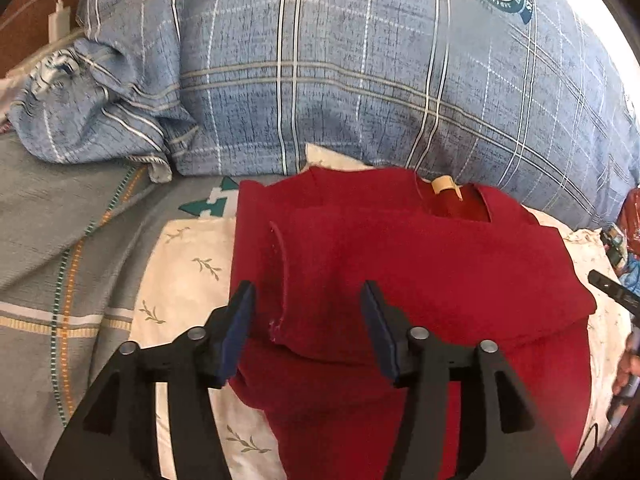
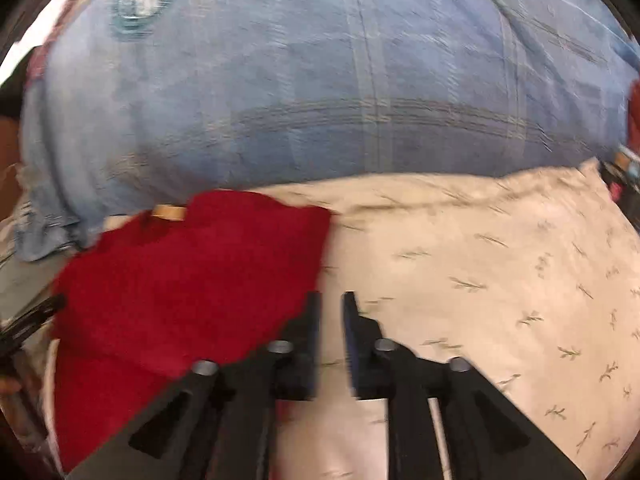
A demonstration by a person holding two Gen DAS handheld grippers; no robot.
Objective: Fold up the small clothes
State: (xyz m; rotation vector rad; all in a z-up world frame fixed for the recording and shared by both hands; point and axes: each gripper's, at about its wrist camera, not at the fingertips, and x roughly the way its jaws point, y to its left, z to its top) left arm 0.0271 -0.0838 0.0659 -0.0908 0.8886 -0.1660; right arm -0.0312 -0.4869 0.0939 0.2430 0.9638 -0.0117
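Observation:
A dark red garment (image 1: 400,264) lies partly folded on a cream leaf-print pillow (image 1: 188,264), its neck with a tan label (image 1: 442,185) at the far side. A folded-over flap covers its middle, with a sleeve edge at the left. My left gripper (image 1: 307,286) hovers over the garment's near left part with its jaws wide apart and nothing pinched. In the blurred right wrist view, my right gripper (image 2: 333,295) hangs over the cream pillow (image 2: 480,260), just right of the red garment (image 2: 180,272). A narrow gap shows between its pads, with no cloth in it.
A big blue plaid pillow (image 1: 340,72) rises behind the garment. Grey patterned bedding (image 1: 60,220) spreads to the left, and a white charger with cable (image 1: 60,20) lies at the far left. Colourful items (image 1: 624,240) sit at the right edge.

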